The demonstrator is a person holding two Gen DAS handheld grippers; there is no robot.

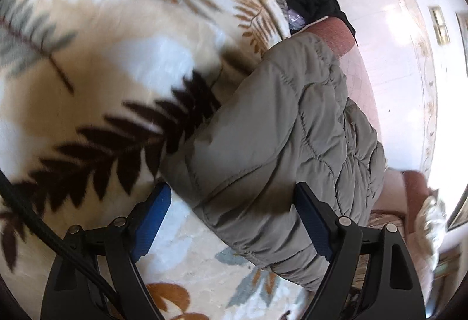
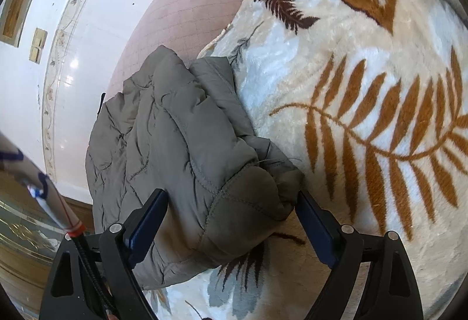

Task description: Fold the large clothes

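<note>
The left gripper stands spread wide and holds nothing, with the grey quilted jacket lying bunched between and ahead of its fingers. The right gripper is equally released over the jacket's near corner. Open leaf-patterned blanket stretches to its right; the bed edge drops away left.

Bright daylight in both views. White floor tiles blown out, hard glare patches, sheen on tiles in right view too. Left view smeared by motion blur: leaf-print blanket soft, streaky, worst at top and left. Right view sharper, blanket pile crisp. Grey quilted jacket throws dark shadow along its edge. Strong fisheye bend, black vignette in corners, rim stretched.
</note>
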